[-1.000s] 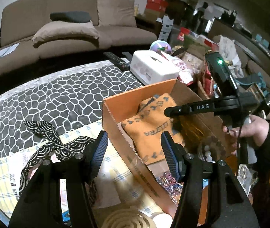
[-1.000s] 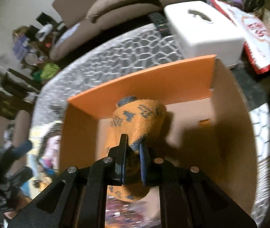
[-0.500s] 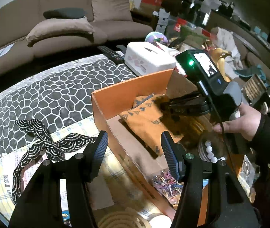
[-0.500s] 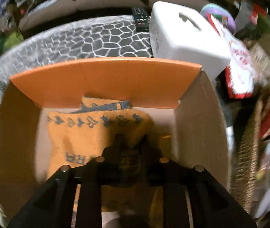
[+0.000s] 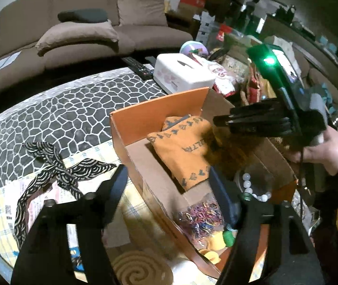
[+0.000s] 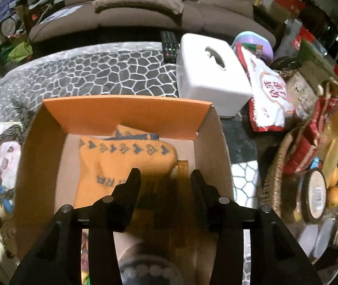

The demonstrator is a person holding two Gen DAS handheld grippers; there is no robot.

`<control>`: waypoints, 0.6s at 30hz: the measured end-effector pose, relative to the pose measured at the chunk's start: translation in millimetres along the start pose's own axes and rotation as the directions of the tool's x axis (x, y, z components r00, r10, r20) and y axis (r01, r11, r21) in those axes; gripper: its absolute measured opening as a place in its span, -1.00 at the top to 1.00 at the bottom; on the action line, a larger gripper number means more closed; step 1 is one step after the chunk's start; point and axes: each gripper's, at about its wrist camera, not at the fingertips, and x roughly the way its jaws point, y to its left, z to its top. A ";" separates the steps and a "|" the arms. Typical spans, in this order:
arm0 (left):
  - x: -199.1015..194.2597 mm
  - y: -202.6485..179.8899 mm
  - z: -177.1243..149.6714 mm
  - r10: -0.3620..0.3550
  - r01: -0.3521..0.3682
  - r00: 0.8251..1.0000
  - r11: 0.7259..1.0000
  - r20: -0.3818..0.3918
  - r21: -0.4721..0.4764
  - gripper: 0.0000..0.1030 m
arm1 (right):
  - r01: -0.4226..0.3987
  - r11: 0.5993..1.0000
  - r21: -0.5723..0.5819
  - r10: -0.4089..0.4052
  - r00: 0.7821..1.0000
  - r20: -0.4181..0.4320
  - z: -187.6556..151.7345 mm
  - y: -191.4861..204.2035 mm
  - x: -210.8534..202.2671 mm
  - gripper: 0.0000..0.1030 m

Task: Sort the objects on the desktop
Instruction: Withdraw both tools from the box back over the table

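Observation:
An orange cardboard box [image 5: 145,114] [image 6: 126,114] stands on the table. An orange sock with blue marks [image 5: 181,149] [image 6: 112,161] lies flat inside it, beside a bead bracelet [image 5: 252,190] and a bag of coloured bands [image 5: 200,216]. My right gripper [image 6: 165,178] [image 5: 219,121] is open and empty, hovering over the box just above the sock. My left gripper [image 5: 181,185] is open and empty, over the box's near left wall. A black-and-white patterned ribbon [image 5: 57,173] lies on papers left of the box.
A white tissue box [image 5: 183,73] [image 6: 209,71] and a remote [image 6: 169,45] lie behind the box. A snack bag [image 6: 268,95] and a wicker basket with bananas [image 6: 311,178] are to the right. A beige spiral coil [image 5: 140,270] lies at the front. A sofa [image 5: 74,30] stands beyond the table.
My right gripper has opened and let go of the orange sock, which now lies flat in the box. The gripper has drawn back a little. My left gripper has stayed open.

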 end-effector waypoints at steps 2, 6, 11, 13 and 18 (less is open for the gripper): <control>-8.4 -2.0 -1.6 0.000 0.000 1.000 1.000 0.006 -0.011 -0.45 | -0.007 1.000 0.001 0.007 1.000 0.001 -7.0 2.0 -10.3 0.05; -24.0 -8.2 -5.5 0.019 -0.019 1.000 1.000 0.007 -0.010 -0.48 | -0.023 1.000 0.008 0.023 1.000 0.009 -24.2 5.3 -28.1 -0.14; -44.1 -13.5 -12.3 0.037 -0.037 0.999 0.999 0.008 -0.025 -0.55 | -0.043 0.999 0.006 0.043 0.999 0.012 -43.8 14.1 -44.5 -0.41; -50.9 -16.0 -15.4 0.043 -0.043 0.999 0.999 0.009 -0.027 -0.72 | -0.053 0.999 0.008 0.053 0.998 0.019 -51.2 18.3 -53.0 -0.46; -71.5 -22.8 -22.3 0.056 -0.055 0.998 0.998 0.024 -0.027 -0.76 | -0.073 0.997 0.010 0.072 0.997 0.042 -62.9 30.0 -72.7 -0.60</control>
